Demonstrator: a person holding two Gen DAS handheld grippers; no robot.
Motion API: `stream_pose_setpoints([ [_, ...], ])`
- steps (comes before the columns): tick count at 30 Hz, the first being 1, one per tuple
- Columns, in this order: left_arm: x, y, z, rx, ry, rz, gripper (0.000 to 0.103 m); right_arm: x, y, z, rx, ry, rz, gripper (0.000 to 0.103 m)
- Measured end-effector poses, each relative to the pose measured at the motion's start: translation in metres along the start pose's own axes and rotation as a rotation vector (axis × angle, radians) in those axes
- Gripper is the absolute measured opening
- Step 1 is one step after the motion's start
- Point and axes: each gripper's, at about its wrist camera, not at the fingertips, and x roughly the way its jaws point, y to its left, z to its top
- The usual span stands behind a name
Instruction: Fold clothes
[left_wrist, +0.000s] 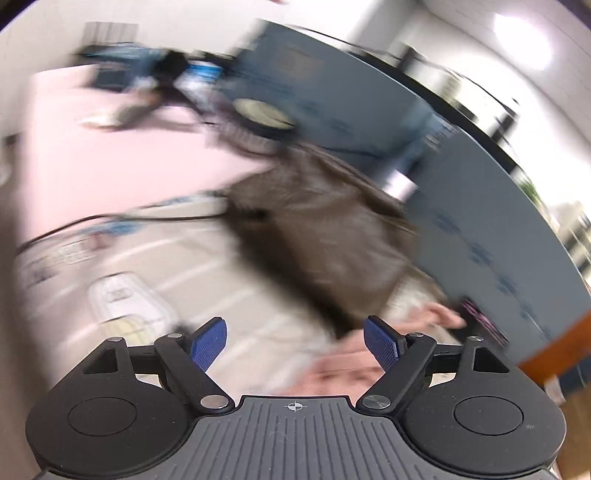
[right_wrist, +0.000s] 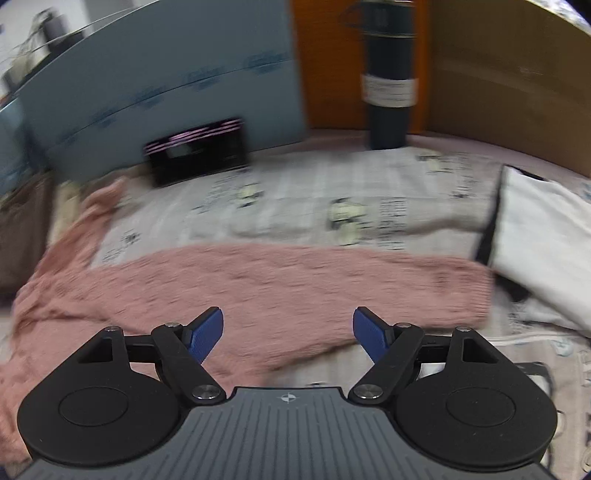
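My right gripper (right_wrist: 288, 330) stands apart, nothing between its blue pads, above the pink knit sweater (right_wrist: 258, 288) spread flat on the printed bedsheet (right_wrist: 314, 192). My left gripper (left_wrist: 294, 341) is likewise apart and empty; brown garment (left_wrist: 317, 236) ahead, blurred.

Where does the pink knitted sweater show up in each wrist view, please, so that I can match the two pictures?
Left wrist view: only a blurred edge of the pink knitted sweater, low and just right of centre, between the open fingers.
Right wrist view: it lies spread across the middle, from the left edge almost to the white garment.
Shared landmark: the blue panel behind the bed.
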Motion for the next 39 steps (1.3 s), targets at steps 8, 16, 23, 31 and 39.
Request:
stream_pose_setpoints([
  [8, -0.038, 0.088, -0.048, -0.256, 0.034, 0.118, 0.083, 0.014, 0.078, -0.015, -0.179, 0.078, 0.194, 0.076],
  [16, -0.024, 0.137, -0.090, -0.551, 0.084, 0.066, 0.075, 0.018, 0.117, -0.026, -0.283, 0.132, 0.293, 0.076],
  [23, -0.031, 0.102, -0.077, -0.286, 0.026, -0.002, 0.004, 0.013, 0.114, -0.030, -0.274, 0.137, 0.296, 0.076],
  [31, -0.041, -0.002, -0.052, 0.060, -0.039, -0.417, 0.005, 0.005, 0.080, -0.025, -0.149, 0.107, 0.251, 0.076],
  [39, 0.020, -0.084, -0.094, 0.289, 0.183, -0.561, 0.005, -0.010, 0.036, -0.024, -0.033, 0.061, 0.161, 0.076],
])
